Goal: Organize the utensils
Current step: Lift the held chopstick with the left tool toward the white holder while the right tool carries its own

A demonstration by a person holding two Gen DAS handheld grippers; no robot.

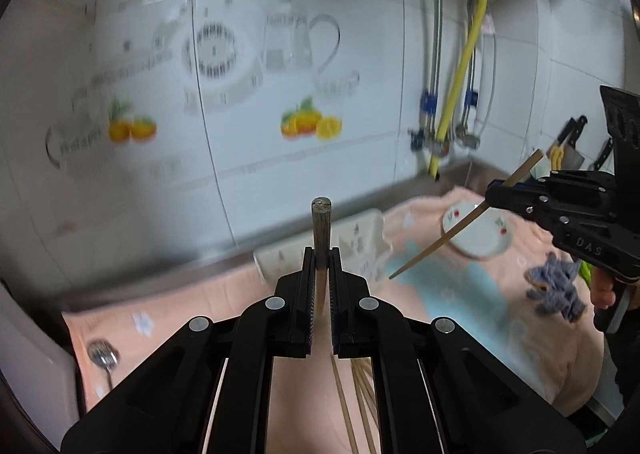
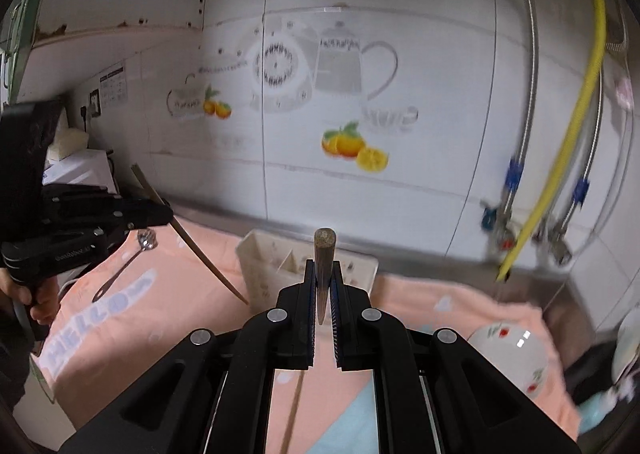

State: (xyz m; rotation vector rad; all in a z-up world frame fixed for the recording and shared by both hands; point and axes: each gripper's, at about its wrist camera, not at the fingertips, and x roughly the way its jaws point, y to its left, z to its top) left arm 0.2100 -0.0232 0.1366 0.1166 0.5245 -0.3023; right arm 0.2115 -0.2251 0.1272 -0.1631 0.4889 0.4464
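My left gripper (image 1: 322, 254) is shut on a wooden chopstick (image 1: 322, 222) that sticks up past its tips. In the right wrist view the left gripper (image 2: 168, 212) shows at the left, its chopstick (image 2: 208, 262) slanting down. My right gripper (image 2: 323, 266) is shut on a second chopstick (image 2: 325, 250). From the left wrist view the right gripper (image 1: 494, 194) is at the right, its stick (image 1: 440, 242) angled down-left. A white utensil holder (image 2: 260, 266) stands by the wall beyond both. Loose chopsticks (image 1: 360, 394) and a metal spoon (image 1: 105, 354) lie on the cloth.
A peach towel (image 1: 460, 306) covers the counter. On it lie a white plate (image 1: 480, 238), a grey-blue rag (image 1: 556, 290) and an upturned floral bowl (image 2: 516, 354). Knives (image 1: 568, 142) hang at the right. A yellow hose (image 1: 460, 94) and steel pipes run down the tiled wall.
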